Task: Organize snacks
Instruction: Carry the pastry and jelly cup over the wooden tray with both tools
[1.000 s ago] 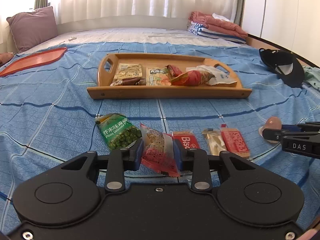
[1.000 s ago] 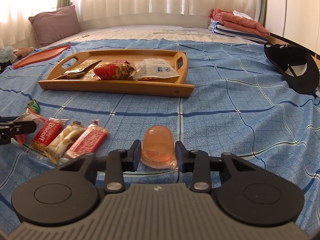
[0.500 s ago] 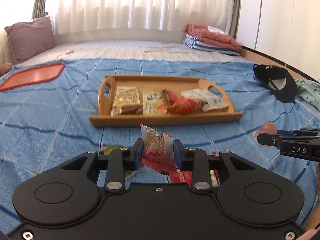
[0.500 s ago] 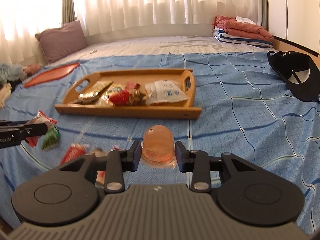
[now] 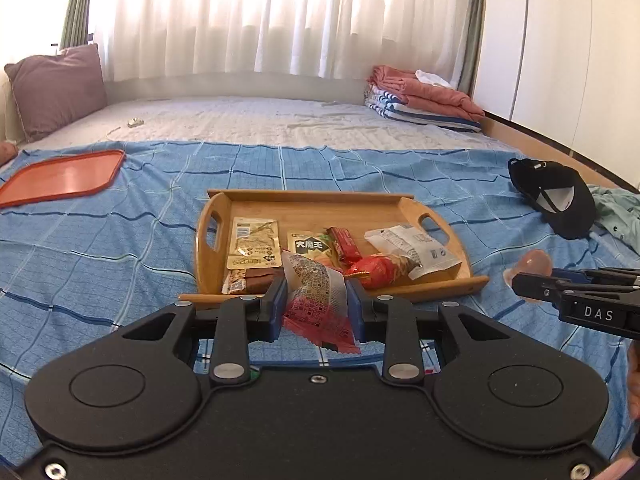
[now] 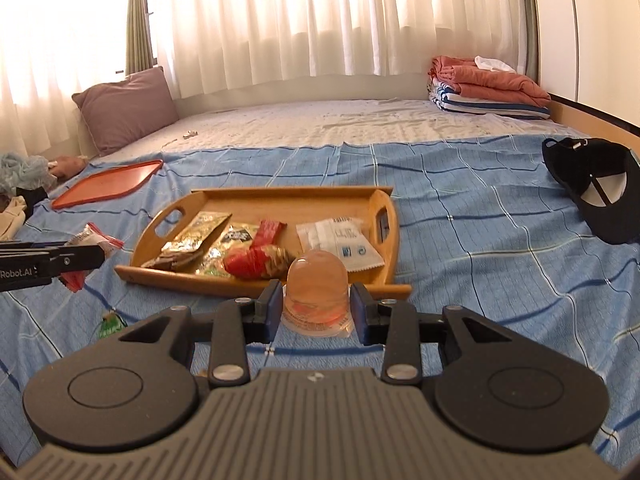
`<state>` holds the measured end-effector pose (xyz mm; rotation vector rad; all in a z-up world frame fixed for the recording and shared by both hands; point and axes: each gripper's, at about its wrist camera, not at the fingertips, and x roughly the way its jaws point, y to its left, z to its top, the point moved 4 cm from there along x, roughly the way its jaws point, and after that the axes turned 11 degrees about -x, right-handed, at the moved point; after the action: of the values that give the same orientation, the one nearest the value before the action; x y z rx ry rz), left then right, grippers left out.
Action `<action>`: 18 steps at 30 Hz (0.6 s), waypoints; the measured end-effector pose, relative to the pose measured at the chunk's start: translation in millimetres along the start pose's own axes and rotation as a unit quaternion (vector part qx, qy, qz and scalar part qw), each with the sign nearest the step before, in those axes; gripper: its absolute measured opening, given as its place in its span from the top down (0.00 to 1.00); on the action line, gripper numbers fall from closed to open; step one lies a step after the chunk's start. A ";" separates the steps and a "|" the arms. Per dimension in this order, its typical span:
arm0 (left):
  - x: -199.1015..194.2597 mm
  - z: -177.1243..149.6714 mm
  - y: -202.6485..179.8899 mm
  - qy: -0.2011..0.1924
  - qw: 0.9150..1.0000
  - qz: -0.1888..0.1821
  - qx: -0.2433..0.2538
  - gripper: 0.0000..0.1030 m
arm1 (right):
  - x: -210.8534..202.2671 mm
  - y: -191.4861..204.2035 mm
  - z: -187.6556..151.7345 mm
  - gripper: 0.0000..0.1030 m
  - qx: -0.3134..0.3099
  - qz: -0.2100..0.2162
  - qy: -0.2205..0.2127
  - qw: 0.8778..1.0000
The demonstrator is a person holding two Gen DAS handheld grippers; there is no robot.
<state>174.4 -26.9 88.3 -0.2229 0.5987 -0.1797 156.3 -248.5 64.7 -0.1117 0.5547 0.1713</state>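
Both hand-held grippers carry a snack above the bed, short of the wooden tray.

The left hand-held gripper (image 5: 316, 304) is clamped narrow on a red-and-white snack packet (image 5: 318, 300), held in the air at 6 o'clock of the wooden tray (image 5: 304, 204); the right hand-held gripper (image 6: 316, 306) grips a clear orange jelly cup (image 6: 317, 280), dome up, at 5 o'clock of the tray. In the tray lie a beige pouch (image 5: 253, 242), a yellow-green packet (image 5: 308, 246), a red bar (image 5: 346, 243), a red foil-wrapped snack (image 5: 380, 270) and a white sachet (image 5: 416, 252). A green packet (image 6: 110, 322) lies on the blue checked bedspread (image 5: 100, 248) at 7 o'clock of the tray. An orange tray (image 5: 64, 176) lies at 10 o'clock, a black cap (image 5: 556, 200) at 3 o'clock, folded laundry (image 5: 424, 100) at 1 o'clock, and a mauve pillow (image 5: 56, 88) far at 10 o'clock.
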 end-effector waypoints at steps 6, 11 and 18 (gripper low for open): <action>17.9 0.5 -0.2 0.018 1.000 -0.004 -0.018 0.71 | 11.3 6.5 8.6 0.60 -0.002 0.006 -0.001 1.000; 32.9 8.5 -3.8 0.018 1.000 -0.014 -0.009 0.71 | 28.1 9.7 16.0 0.60 0.004 0.012 0.006 1.000; 65.8 37.0 -6.8 0.028 0.999 -0.038 -0.007 0.71 | 54.1 11.1 30.1 0.60 0.004 0.020 0.017 1.000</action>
<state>248.4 -42.9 84.5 -0.2548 0.6487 -0.2553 214.9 -226.0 60.6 -0.0959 0.5911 0.2059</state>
